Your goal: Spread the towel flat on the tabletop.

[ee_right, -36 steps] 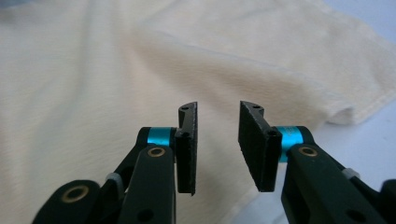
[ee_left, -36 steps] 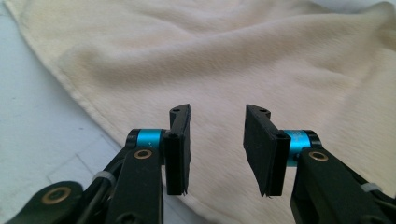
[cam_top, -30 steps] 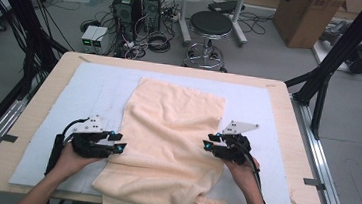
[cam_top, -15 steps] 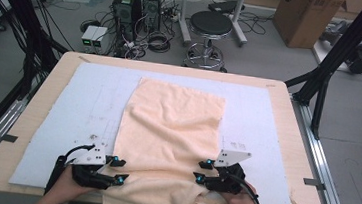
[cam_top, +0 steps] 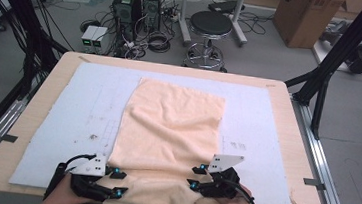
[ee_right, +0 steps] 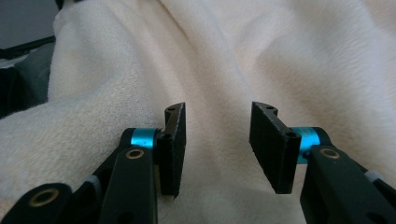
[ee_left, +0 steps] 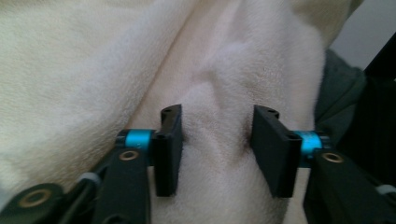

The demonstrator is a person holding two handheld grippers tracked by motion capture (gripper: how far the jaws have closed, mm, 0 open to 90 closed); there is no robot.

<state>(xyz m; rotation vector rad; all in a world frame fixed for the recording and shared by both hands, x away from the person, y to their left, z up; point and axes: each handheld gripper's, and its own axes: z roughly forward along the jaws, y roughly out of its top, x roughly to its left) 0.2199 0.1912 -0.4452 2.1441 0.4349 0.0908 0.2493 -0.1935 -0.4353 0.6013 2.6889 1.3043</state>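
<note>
Here both tongs — left point(cam_top: 119, 183), right point(cam_top: 195, 177) — gape over the cream towel point(cam_top: 171, 126), left narrowing.

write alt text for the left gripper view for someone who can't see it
A cream towel spreads across the picture, with the left claw pressed into it, a raised ridge of cloth bunched between its two black jaws. The jaws stand partly apart with blue fittings at their outer sides, and a dark area lies past the towel's edge at right.
</note>
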